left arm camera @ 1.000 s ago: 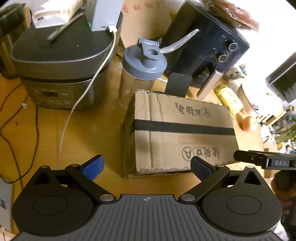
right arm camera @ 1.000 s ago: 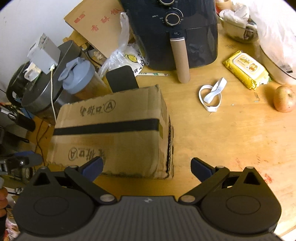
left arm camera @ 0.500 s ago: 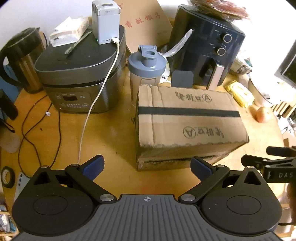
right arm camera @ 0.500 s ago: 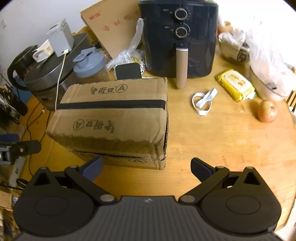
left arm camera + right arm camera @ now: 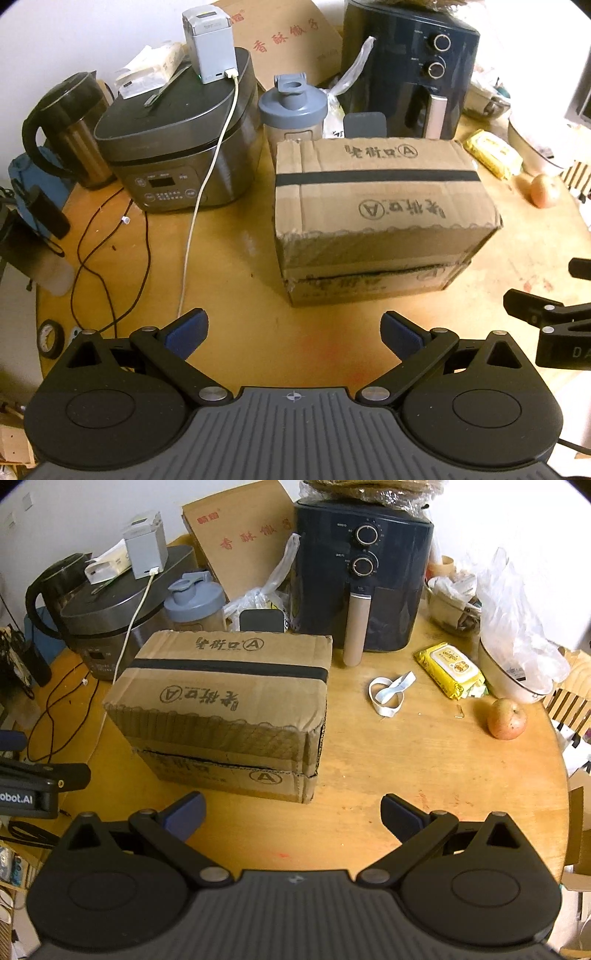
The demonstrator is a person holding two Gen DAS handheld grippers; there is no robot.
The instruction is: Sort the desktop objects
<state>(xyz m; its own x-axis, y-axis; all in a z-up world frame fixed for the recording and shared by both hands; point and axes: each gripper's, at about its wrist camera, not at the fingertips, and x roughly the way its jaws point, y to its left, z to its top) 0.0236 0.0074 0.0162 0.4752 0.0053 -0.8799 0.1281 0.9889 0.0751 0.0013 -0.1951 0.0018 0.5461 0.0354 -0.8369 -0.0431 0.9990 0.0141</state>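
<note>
Brown taped cardboard box [image 5: 373, 218] sits mid-tabletop [image 5: 424, 775], at 12 o'clock from both tongs; red-yellow apple [image 5: 506, 719] at 2 o'clock in the right view. Left tongs [image 5: 293, 332] and right tongs [image 5: 293, 814]: apart, empty. Judgement: choose one loose item, approach low and square. Versus earlier frames, both tongs have backed away; box appears smaller.
</note>
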